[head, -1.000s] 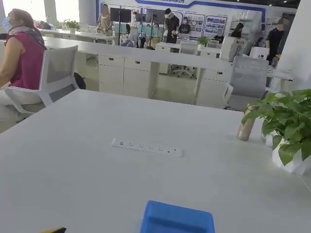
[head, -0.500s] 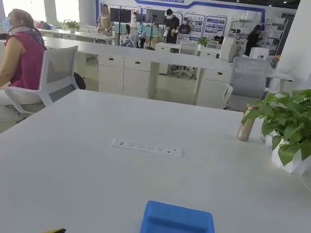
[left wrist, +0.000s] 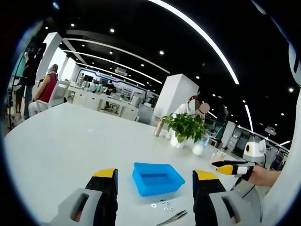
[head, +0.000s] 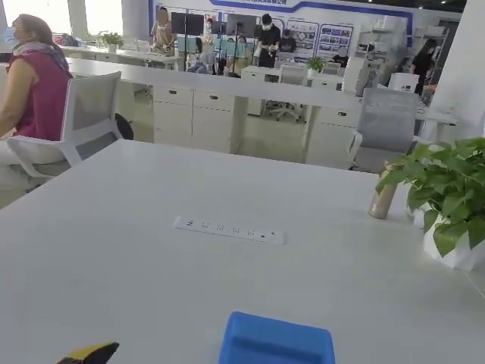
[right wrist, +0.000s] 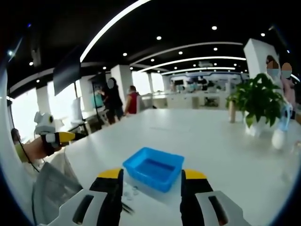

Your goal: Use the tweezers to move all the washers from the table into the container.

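A blue container sits at the near edge of the white table. In the left gripper view the container lies ahead of my open left gripper, with several small washers and the metal tweezers on the table just in front of it. My right gripper is open and holds nothing; the container lies beyond its jaws, with washers to the left. A yellow-tipped gripper jaw pokes in at the head view's bottom left.
A white power strip lies mid-table. At the right edge stand a potted plant and a tan bottle. A person in pink sits on a chair at the far left.
The yellow-tipped jaw has come further up into the bottom left of the head view. The container and the table look the same.
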`<state>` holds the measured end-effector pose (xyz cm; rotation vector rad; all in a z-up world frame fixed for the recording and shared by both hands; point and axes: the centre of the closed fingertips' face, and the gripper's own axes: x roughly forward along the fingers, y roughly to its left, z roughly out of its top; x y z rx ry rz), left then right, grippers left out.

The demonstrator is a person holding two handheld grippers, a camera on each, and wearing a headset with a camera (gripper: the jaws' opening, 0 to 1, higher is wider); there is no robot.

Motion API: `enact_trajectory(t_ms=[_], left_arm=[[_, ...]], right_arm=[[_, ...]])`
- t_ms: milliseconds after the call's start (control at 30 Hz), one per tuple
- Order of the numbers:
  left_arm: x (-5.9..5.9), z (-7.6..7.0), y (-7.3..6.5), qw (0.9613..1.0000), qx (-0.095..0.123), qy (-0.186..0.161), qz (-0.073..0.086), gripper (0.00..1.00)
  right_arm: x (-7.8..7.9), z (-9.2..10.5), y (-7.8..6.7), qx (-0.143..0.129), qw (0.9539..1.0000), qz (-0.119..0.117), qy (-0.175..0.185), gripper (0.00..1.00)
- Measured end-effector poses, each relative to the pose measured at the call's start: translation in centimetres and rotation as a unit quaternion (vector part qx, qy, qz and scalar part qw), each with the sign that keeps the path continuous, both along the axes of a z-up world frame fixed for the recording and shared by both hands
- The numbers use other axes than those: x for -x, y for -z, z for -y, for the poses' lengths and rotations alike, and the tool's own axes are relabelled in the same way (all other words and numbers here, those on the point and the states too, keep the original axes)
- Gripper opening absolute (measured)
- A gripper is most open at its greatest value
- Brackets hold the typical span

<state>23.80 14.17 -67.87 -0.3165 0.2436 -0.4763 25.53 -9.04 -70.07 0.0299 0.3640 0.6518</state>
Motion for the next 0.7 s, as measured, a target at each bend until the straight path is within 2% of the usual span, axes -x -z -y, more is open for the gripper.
enact_trajectory(t_ms=[100, 167, 200, 267, 300, 333, 367, 433, 500, 533, 567, 600, 633, 667, 700], left_arm=[[-0.5, 0.6, 0.4, 1.0000, 0.002, 0.007, -0.006, 0.51], [-0.3, 1.8, 0.8, 0.9992, 0.003, 0.039, -0.009, 0.47], [-0.3, 2.3, 1.0, 0.9987, -0.004, 0.050, -0.010, 0.46], [-0.1, 2.9, 1.5, 0.9974, -0.014, 0.069, -0.015, 0.44], [0.2, 3.3, 2.0, 0.9958, -0.022, 0.086, -0.022, 0.43], [0.5, 3.6, 2.4, 0.9942, -0.027, 0.100, -0.030, 0.41], [0.9, 3.8, 3.0, 0.9908, -0.041, 0.121, -0.044, 0.40], [1.5, 4.0, 3.9, 0.9851, -0.072, 0.147, -0.054, 0.37], [2.1, 4.0, 4.8, 0.9802, -0.087, 0.163, -0.071, 0.35], [2.0, 3.8, 5.2, 0.9801, -0.091, 0.157, -0.080, 0.33], [1.9, 3.4, 5.9, 0.9803, -0.095, 0.143, -0.098, 0.31], [1.9, 3.5, 6.0, 0.9801, -0.095, 0.146, -0.096, 0.31], [2.1, 3.6, 6.3, 0.9784, -0.094, 0.149, -0.107, 0.31], [2.1, 3.6, 6.5, 0.9779, -0.096, 0.150, -0.110, 0.31], [2.2, 3.7, 6.6, 0.9766, -0.099, 0.154, -0.113, 0.30]], right_arm=[[0.1, -0.6, 0.1, -0.004, 0.9999, 0.002, -0.011, 0.41], [0.3, -1.7, 0.0, -0.022, 0.9994, 0.003, -0.028, 0.31], [0.4, -2.6, -0.3, -0.046, 0.9982, 0.005, -0.037, 0.28], [0.6, -3.6, -0.5, -0.071, 0.9964, -0.004, -0.045, 0.27], [0.6, -4.0, -0.3, -0.068, 0.9963, -0.005, -0.052, 0.27], [0.8, -4.5, 0.1, -0.056, 0.9963, -0.004, -0.065, 0.26], [1.1, -4.9, 0.4, -0.047, 0.9962, -0.006, -0.073, 0.26], [1.7, -5.7, 1.1, -0.034, 0.9949, -0.015, -0.094, 0.24], [2.5, -6.5, 1.8, -0.025, 0.9917, -0.026, -0.123, 0.23], [2.8, -6.8, 2.0, -0.020, 0.9902, -0.030, -0.135, 0.22], [3.1, -7.3, 2.5, -0.008, 0.9878, -0.035, -0.152, 0.21], [3.4, -7.5, 2.9, 0.004, 0.9856, -0.038, -0.165, 0.20], [3.8, -8.0, 3.4, 0.025, 0.9816, -0.038, -0.185, 0.19], [4.1, -8.2, 3.8, 0.047, 0.9771, -0.036, -0.204, 0.18], [4.4, -8.6, 4.3, 0.077, 0.9700, -0.030, -0.229, 0.18]])
